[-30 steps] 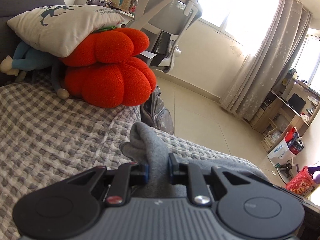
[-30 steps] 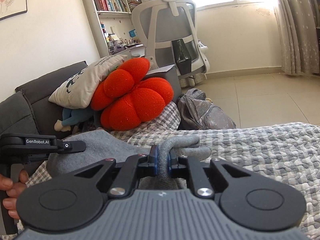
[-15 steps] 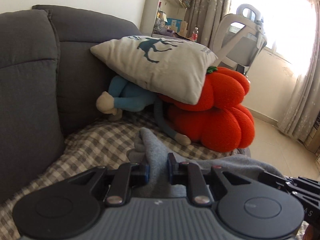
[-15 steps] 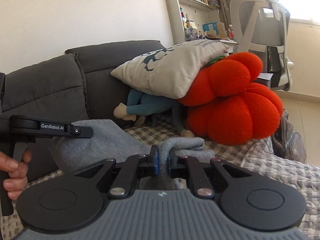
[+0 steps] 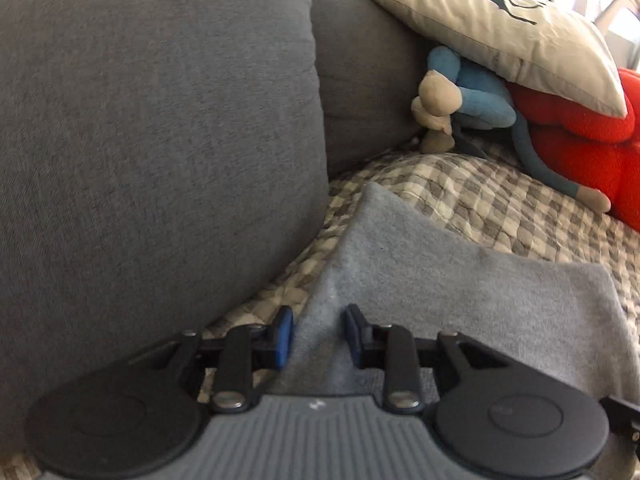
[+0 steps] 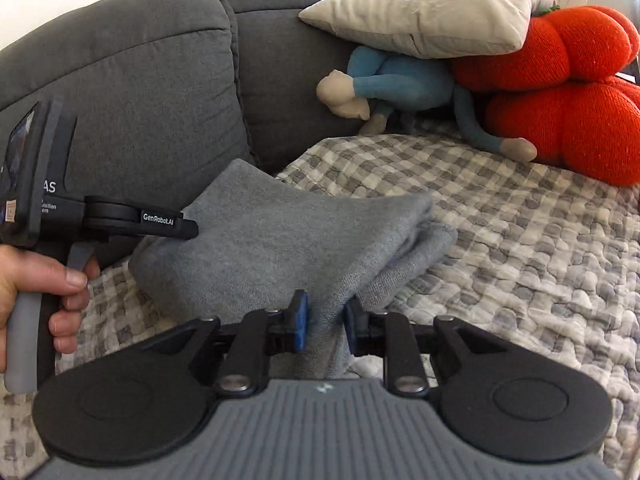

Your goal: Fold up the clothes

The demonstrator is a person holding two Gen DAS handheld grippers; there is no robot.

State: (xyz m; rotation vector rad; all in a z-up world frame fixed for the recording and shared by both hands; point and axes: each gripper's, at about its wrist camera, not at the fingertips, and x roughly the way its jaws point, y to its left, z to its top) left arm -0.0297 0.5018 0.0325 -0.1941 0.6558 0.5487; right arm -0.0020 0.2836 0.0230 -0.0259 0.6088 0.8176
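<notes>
A grey knit garment (image 5: 460, 280) lies folded on the checked sofa cover (image 5: 500, 208), close to the back cushion. It also shows in the right wrist view (image 6: 280, 248). My left gripper (image 5: 319, 334) has its jaws parted, with the garment's edge lying loosely between the blue pads. My right gripper (image 6: 325, 326) is likewise parted around the garment's near fold, cloth still between the pads. The left gripper body (image 6: 132, 220) and the hand holding it show at the left of the right wrist view.
The dark grey sofa back cushion (image 5: 160, 140) rises just left of the garment. A beige pillow (image 6: 432, 12), a blue stuffed toy (image 6: 400, 84) and a red pumpkin cushion (image 6: 568, 100) are piled at the sofa's far right. The checked cover (image 6: 520, 240) stretches right.
Both grippers swung left toward the sofa back and lowered the garment onto the cover. Their jaws went from clamped on the cloth to parted.
</notes>
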